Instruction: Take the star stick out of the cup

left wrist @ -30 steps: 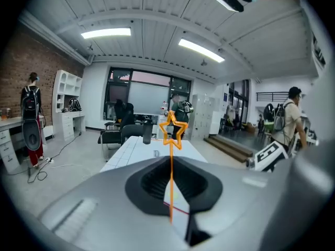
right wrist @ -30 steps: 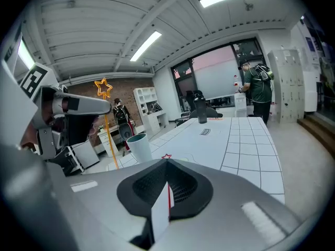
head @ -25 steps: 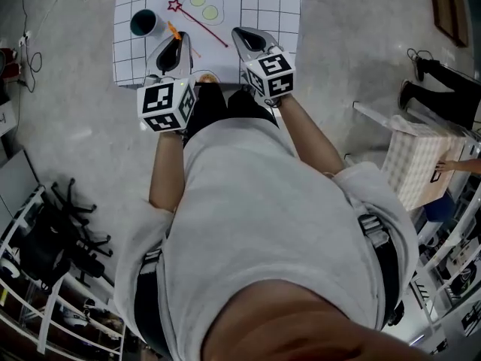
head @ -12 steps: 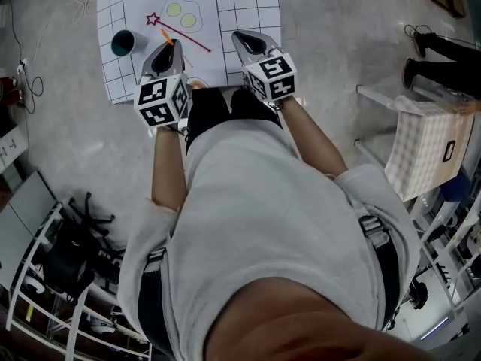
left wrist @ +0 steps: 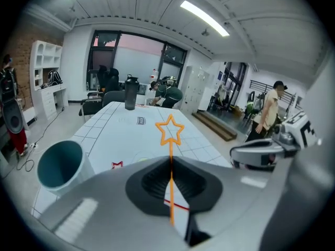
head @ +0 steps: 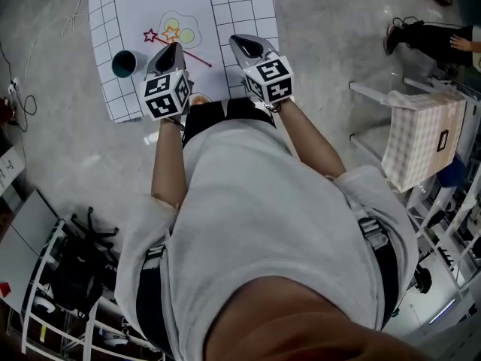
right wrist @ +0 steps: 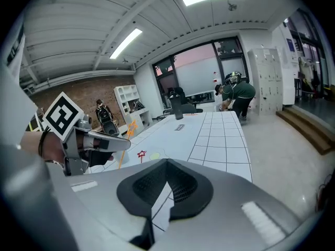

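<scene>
Reading the head view from its left edge: teal cup (head: pixel 124 64) stands upright on the gridded white sheet (head: pixel 240 6), mouth open, no stick in it. It sits at about 9 o'clock from the left gripper's tips, close by but apart.

Red star stick (head: pixel 180 50) lies flat on the sheet. Its star head is at 1 o'clock from the cup, and its shaft runs down toward 4 o'clock, passing under the tip of the left gripper.

Left gripper (head: pixel 170 46): jaws fully together, clamped on the shaft of the orange star stick (left wrist: pixel 170 130). In the left gripper view the shaft runs straight up the seam between the pads. The star head sticks out beyond the tips at 12 o'clock, clear of the sheet. A short tail of shaft shows behind the pads at 6 o'clock. The stick is outside the cup, and in this view the cup is at 9 o'clock from the star. In the head view the orange star hangs over the sheet just right of the red star head.

Right gripper (head: pixel 244 45): at 3 o'clock from the left gripper, level with it, and the two are apart. Jaws closed pad to pad, nothing between them in the right gripper view. Only sheet shows below its tips.
</scene>
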`<act>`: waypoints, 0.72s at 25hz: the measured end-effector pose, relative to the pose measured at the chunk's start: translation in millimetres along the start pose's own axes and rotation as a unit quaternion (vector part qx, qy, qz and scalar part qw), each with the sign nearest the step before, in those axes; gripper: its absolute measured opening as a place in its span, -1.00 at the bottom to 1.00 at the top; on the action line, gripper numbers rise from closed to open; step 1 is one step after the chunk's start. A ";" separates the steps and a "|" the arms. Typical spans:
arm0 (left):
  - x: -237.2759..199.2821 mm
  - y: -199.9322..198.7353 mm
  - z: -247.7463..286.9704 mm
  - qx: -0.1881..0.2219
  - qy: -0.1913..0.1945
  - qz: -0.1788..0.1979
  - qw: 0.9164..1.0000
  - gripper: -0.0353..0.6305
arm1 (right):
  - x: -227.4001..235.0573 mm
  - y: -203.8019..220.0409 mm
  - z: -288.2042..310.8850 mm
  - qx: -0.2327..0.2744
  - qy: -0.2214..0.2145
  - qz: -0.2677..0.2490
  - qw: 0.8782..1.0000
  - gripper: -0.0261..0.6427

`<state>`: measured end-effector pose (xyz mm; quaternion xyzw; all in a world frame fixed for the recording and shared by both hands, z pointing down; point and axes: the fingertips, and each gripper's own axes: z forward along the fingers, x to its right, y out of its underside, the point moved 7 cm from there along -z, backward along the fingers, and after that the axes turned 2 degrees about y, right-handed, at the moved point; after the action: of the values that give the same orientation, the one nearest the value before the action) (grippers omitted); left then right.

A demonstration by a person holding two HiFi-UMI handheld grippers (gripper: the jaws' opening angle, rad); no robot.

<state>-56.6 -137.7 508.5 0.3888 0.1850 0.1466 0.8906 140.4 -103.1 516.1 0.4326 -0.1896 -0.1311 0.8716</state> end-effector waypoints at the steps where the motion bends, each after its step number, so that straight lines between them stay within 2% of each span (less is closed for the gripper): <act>1: -4.9 -0.1 6.0 -0.005 0.003 -0.002 1.000 -0.88 | -1.5 -2.9 3.9 -0.002 0.002 -0.002 1.000 -0.92; 8: -25.7 3.4 42.9 -0.050 0.031 -0.011 0.998 -0.87 | -9.3 -16.4 23.4 -0.017 0.027 0.007 0.999 -0.92; 15: -34.2 15.0 69.9 -0.084 0.031 0.002 0.996 -0.85 | -17.5 -19.5 38.3 -0.026 0.038 0.010 0.999 -0.92; 18: -38.6 20.5 77.1 -0.091 0.022 -0.007 0.996 -0.85 | -20.0 -18.5 40.8 -0.030 0.041 0.009 0.999 -0.92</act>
<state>-59.1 -189.2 580.6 0.3015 0.1927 0.1652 0.9191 103.2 -134.9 519.5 0.4097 -0.1537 -0.1110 0.8923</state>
